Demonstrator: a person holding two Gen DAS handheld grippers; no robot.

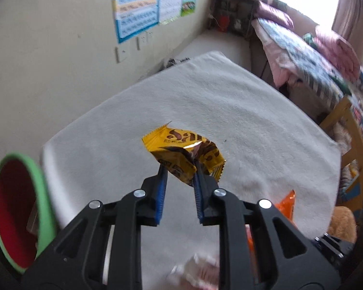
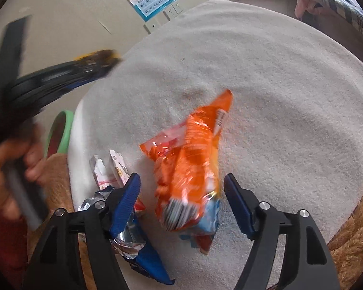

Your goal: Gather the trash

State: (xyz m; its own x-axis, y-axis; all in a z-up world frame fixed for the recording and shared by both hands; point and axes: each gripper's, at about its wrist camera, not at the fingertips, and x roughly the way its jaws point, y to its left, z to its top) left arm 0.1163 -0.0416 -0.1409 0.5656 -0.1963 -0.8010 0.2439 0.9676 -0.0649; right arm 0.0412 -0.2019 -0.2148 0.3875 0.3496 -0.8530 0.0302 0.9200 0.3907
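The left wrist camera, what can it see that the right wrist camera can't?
Only the left wrist view shows the left claw pinching the yellow wrapper clear of the cloth, plus the bed. Only the right wrist view shows the open right claw around the orange bag, and the silver wrappers. Both show the white cloth and green-rimmed bin.

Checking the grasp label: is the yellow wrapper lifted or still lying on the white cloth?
Lifted: left tool pinches the crumpled yellow wrapper above the white cloth.

Crumpled yellow wrapper [image 1: 184, 155], orange bag [image 2: 193, 159] flat
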